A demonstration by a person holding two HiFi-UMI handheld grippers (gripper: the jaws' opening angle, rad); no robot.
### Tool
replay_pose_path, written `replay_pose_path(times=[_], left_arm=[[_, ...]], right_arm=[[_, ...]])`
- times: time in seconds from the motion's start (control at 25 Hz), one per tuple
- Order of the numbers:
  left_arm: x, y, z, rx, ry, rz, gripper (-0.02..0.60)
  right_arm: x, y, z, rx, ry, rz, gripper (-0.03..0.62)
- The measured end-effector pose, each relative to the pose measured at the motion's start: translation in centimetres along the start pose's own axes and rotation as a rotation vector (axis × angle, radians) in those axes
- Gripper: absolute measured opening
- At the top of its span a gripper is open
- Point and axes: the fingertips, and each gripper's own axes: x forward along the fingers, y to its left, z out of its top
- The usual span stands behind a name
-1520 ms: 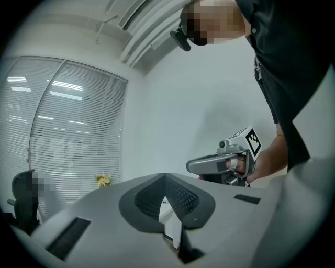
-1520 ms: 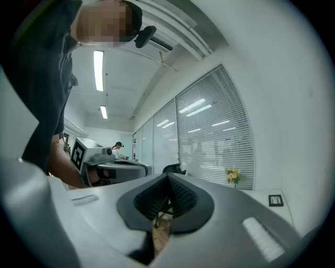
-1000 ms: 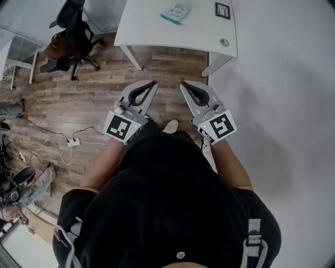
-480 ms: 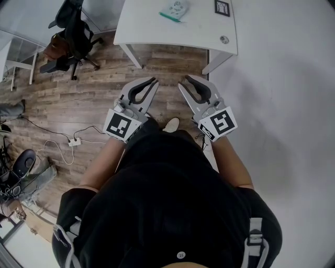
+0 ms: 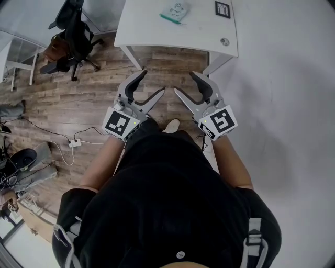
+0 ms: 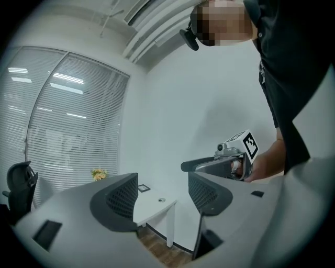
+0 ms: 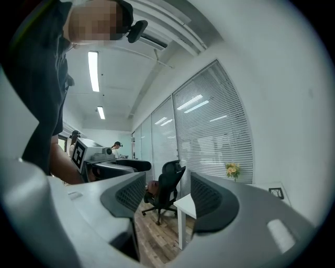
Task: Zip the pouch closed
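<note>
The pouch (image 5: 175,11), a small pale thing with a teal edge, lies on the far white table (image 5: 141,29), well apart from both grippers, so the zipping has not begun. The likely trouble is in the approach. A light pouch on a smooth top could slide away if one jaw nudges it before the other gripper pins it. The zip pull is too small to make out from here, so a jaw might pinch fabric instead. The left gripper (image 5: 152,82) hangs level over the wooden floor (image 5: 78,104), its jaws having just been opening; they now stand wide and released, with nothing between the pads. The right gripper (image 5: 185,82), near it, has likewise just spread wide and is empty, with only a distant office chair (image 7: 165,188) showing through its gap.
</note>
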Motion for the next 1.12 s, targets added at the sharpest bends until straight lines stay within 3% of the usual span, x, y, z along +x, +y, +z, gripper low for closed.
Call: replay_pose_path(times=[0.16, 0.4, 0.6, 0.88, 1.12], left_arm=[[0.4, 0.7, -0.3, 0.008, 0.049, 0.022, 0.314], [1.2, 1.3, -0.4, -0.011, 0.016, 0.017, 0.334], [1.5, 3.2, -1.1, -0.008, 0.05, 0.022, 0.336], [2.7, 9.0, -2.0, -0.01, 0.052, 0.001, 0.336], [3.6, 15.7, -0.5, -0.01, 0.025, -0.022, 0.334]], right_arm=[[0.2, -0.5, 0.0, 0.0, 0.011, 0.001, 0.308], [0.6, -1.3, -0.4, 0.022, 0.017, -0.004, 0.316], [2.5, -2.5, -1.2, 0.033, 0.035, -0.011, 0.316], [8.5, -4.5, -1.3, 0.042, 0.059, -0.02, 0.316], [14.4, -6.5, -0.5, 0.044, 0.084, -0.064, 0.316]])
